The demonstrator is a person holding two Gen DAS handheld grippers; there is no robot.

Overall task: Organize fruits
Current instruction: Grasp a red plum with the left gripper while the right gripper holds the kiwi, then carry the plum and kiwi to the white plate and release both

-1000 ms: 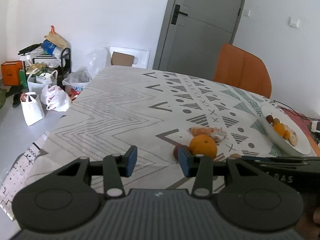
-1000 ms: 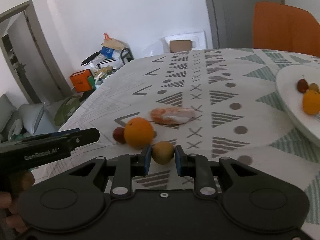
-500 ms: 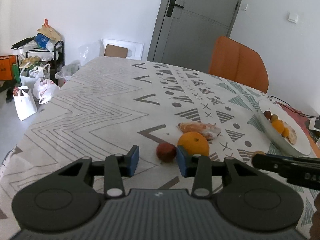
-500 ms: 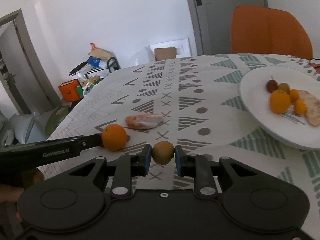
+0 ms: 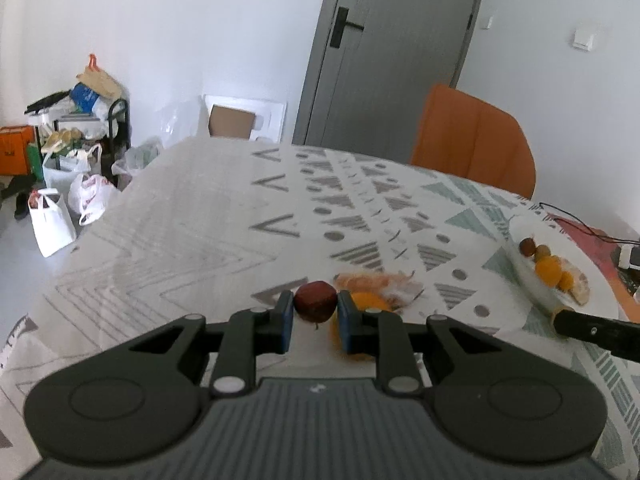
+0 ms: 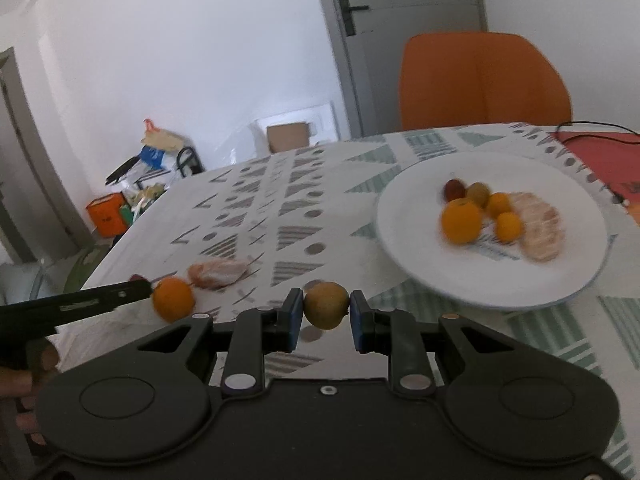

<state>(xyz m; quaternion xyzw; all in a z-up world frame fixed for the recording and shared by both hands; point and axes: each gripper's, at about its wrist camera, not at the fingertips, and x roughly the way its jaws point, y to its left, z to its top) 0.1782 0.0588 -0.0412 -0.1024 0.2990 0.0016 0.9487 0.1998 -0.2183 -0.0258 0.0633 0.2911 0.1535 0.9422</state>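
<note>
Soft, even daylight fills the room, washing the white walls [image 5: 200,32] pale and leaving only faint shadows on the table [image 5: 192,240]. Fisheye distortion bends the door [image 6: 400,20] and darkens the corners. Motion blur smears the plate [image 6: 492,280] and its fruit in the right wrist view.

1. Two grippers: left gripper [image 5: 315,316], right gripper [image 6: 326,318].
2. One white plate [image 6: 492,284].
3. Four oranges: three on the plate, one orange [image 6: 173,299] on the table [image 6: 256,200].
4. Two peeled segments.
5. One chair [image 6: 480,80].
</note>
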